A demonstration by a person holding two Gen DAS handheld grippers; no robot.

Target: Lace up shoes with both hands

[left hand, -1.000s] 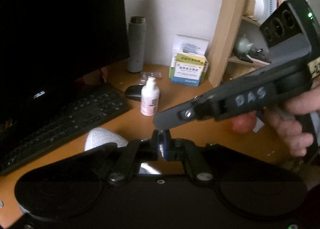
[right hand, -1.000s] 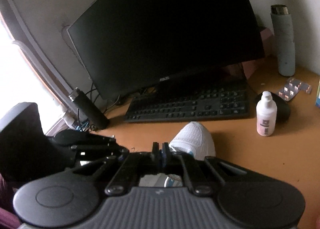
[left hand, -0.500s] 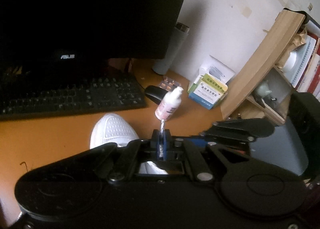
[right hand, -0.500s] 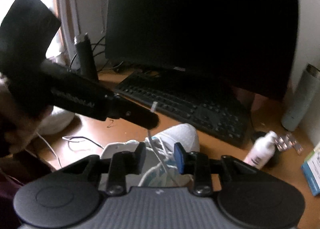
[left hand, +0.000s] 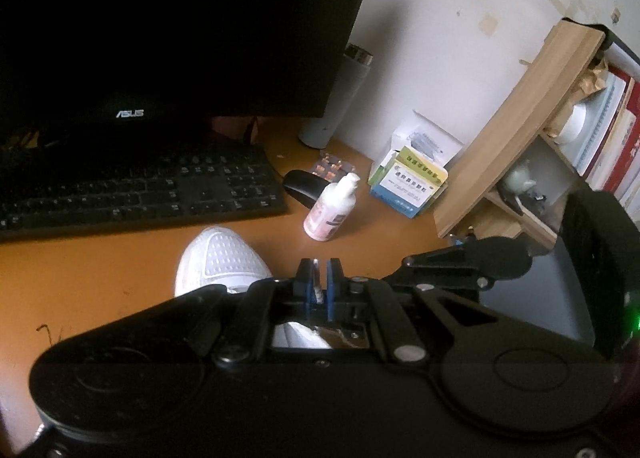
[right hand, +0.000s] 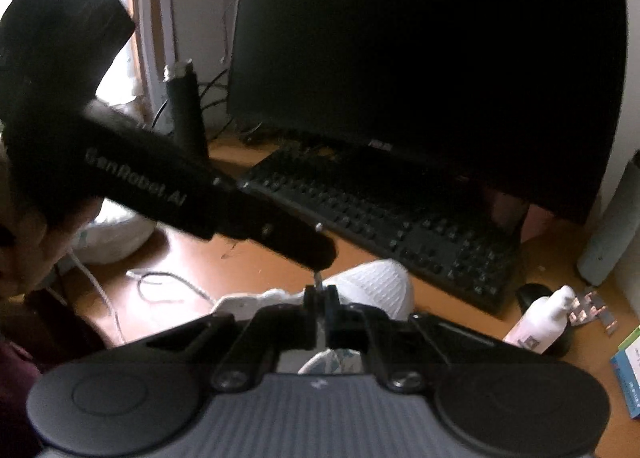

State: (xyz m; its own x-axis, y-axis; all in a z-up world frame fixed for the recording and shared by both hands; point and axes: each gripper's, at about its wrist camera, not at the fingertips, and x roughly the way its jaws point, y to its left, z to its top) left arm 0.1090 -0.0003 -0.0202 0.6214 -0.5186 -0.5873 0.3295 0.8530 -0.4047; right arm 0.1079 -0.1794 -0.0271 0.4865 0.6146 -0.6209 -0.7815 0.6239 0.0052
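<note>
A white mesh shoe (left hand: 218, 258) lies on the orange desk, toe toward the keyboard, its laced part mostly hidden under both grippers. My left gripper (left hand: 320, 272) is shut on a white lace (left hand: 318, 294) that shows between its blue pads. In the right wrist view the left gripper (right hand: 316, 252) reaches in from the upper left, held by a hand. A short piece of the lace (right hand: 319, 278) runs from its tip down into my right gripper (right hand: 320, 292), whose jaws are closing tight on it. The right gripper (left hand: 406, 260) sits just right of the left one.
A black keyboard (left hand: 140, 193) and dark monitor (right hand: 420, 57) stand behind the shoe. A white bottle (left hand: 330, 213), mouse (left hand: 302, 185), pill boxes (left hand: 412, 185), grey flask (left hand: 340, 105) and wooden shelf (left hand: 520, 117) are to the right. A loose white cord (right hand: 160, 282) and dark bottle (right hand: 186, 109) are left.
Both grippers rolled. The right gripper opened around the lace held up by the left gripper, then closed on it. The left gripper kept its grip.
</note>
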